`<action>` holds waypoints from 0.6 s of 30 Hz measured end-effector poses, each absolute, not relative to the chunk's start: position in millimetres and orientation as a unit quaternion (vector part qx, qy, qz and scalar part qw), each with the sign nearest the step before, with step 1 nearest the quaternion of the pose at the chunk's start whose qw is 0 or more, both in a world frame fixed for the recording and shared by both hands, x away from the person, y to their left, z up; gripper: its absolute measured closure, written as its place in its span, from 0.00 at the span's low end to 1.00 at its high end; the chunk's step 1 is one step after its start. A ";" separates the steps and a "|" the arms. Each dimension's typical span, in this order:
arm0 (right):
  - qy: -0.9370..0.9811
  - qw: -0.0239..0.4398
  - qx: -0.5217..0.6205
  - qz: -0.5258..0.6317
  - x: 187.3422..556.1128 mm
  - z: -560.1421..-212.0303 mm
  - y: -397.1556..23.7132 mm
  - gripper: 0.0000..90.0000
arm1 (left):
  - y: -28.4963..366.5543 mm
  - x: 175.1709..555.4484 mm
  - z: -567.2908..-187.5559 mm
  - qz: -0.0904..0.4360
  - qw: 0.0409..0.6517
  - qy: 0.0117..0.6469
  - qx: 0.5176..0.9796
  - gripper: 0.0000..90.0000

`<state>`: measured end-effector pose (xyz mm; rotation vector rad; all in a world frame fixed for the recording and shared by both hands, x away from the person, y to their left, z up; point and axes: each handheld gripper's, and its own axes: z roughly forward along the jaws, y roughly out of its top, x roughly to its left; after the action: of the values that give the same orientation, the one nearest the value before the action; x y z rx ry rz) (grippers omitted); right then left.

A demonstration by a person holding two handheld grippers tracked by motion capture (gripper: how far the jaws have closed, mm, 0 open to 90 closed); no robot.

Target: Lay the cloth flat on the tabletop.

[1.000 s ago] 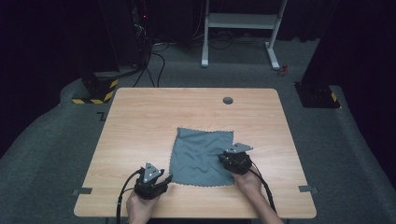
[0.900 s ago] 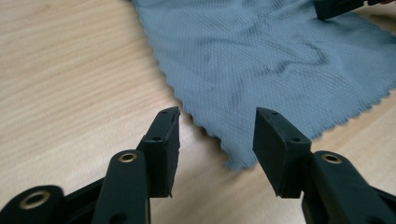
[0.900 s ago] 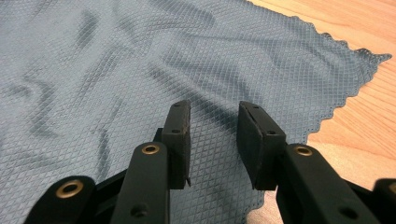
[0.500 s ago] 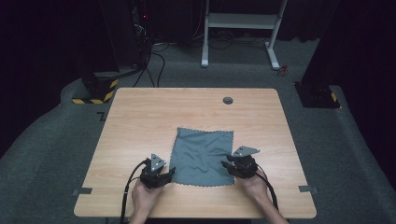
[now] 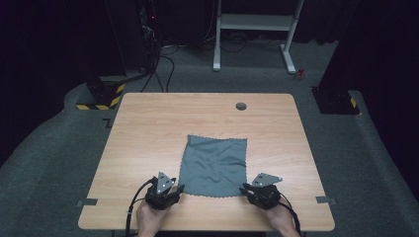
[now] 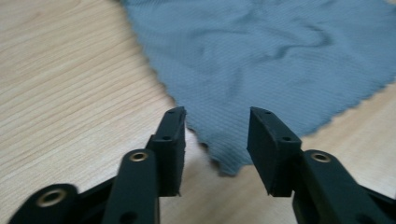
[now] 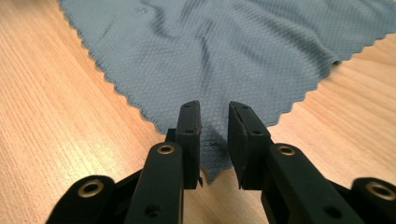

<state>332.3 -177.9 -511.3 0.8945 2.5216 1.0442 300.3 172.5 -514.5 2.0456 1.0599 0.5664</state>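
Note:
A grey-blue cloth (image 5: 215, 165) with zigzag edges lies flat and slightly wrinkled on the wooden table (image 5: 148, 133). My left gripper (image 5: 177, 190) sits at the cloth's near left corner. In the left gripper view the jaws (image 6: 217, 114) stand apart with that corner (image 6: 224, 158) of the cloth on the table between them; they have just been closing. My right gripper (image 5: 245, 188) is at the near right corner. Its jaws (image 7: 214, 106) have just been closing to a narrow gap over the cloth corner (image 7: 212, 154), and the pads are not pressing on it.
A round cable hole (image 5: 241, 105) sits near the table's far edge. Beyond the table stand a white desk frame (image 5: 254, 22) and a yellow-black striped base (image 5: 101, 96). The table's near edge runs just behind both hands.
My right gripper has drawn back from the cloth's right edge to its near right corner. The left gripper has edged right, to the near left corner.

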 end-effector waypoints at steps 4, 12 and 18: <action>0.876 0.141 0.301 0.351 331.1 -516.5 -175.7 0.86 | 171.2 300.2 -515.2 0.218 0.356 0.416 0.808 0.74; 0.883 0.139 0.288 0.344 329.2 -515.4 -178.0 0.98 | 167.7 304.4 -520.0 0.196 0.346 0.406 0.823 0.96; 0.885 0.141 0.284 0.342 328.8 -514.9 -178.2 0.99 | 166.3 304.2 -518.2 0.192 0.339 0.398 0.831 1.00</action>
<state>328.8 -178.2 -514.9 0.8202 2.5552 0.9874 304.2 166.3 -518.2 2.1628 1.0353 0.4999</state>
